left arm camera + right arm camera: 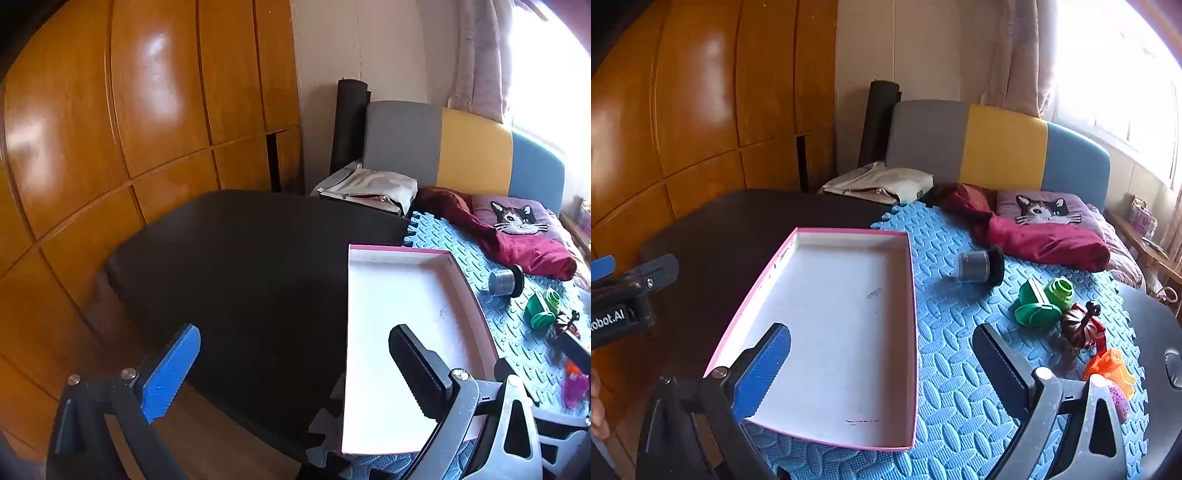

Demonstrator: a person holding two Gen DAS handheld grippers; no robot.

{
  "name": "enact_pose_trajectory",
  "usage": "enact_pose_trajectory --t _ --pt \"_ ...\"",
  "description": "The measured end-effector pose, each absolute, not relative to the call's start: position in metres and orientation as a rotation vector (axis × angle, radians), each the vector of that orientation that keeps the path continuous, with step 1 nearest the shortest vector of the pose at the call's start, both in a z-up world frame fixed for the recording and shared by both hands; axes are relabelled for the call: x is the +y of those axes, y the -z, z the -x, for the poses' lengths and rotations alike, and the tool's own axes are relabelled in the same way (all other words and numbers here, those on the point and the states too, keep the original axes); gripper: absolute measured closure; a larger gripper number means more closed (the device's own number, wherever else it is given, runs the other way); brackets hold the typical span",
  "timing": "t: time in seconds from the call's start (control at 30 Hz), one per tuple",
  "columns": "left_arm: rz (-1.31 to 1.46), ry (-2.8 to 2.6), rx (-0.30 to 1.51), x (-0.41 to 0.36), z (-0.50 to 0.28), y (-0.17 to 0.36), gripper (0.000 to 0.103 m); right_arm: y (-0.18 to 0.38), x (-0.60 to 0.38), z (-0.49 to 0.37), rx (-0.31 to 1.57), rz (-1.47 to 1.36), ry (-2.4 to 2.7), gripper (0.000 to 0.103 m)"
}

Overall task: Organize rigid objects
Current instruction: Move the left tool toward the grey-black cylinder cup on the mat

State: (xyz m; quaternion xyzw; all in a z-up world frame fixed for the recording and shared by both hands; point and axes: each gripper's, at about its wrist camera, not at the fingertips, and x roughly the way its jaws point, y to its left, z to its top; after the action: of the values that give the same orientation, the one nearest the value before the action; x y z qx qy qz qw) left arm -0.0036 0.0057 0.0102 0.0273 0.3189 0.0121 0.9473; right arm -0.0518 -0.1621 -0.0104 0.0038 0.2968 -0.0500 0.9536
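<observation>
While both the left claw and right claw gape empty, reach right for the jar; drop it gently into the tray.

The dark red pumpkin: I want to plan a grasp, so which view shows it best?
The right wrist view: the pumpkin sits whole beside the green toy. The left wrist view shows only a small, dark glimpse of it at the edge.

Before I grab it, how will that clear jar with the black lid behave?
The jar lies on its side on the foam mat, so a nudge would probably roll it. Its smooth, clear wall looks rigid but possibly slippery. It seems empty, likely light.
</observation>
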Motion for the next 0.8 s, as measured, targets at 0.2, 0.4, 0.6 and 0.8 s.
enact_pose_trajectory --t 0.2,0.4,0.6,0.8 --pt "-0.071 -0.018 0.649 0.001 0.004 -0.011 0.0 0.009 -0.169 0.051 0.596 -0.013 0.112 0.003" --pt "-0.09 -0.009 0.649 -0.009 0.005 -0.009 0.0 0.007 -0.18 0.053 0.594 -0.028 0.121 0.003" --pt "-0.105 0.004 0.655 -0.015 0.006 -0.007 0.0 0.006 -0.197 0.055 0.602 -0.042 0.131 0.003" --pt "-0.132 0.04 0.665 -0.024 0.006 -0.005 0.0 0.006 -0.223 0.059 0.611 -0.046 0.146 0.003"
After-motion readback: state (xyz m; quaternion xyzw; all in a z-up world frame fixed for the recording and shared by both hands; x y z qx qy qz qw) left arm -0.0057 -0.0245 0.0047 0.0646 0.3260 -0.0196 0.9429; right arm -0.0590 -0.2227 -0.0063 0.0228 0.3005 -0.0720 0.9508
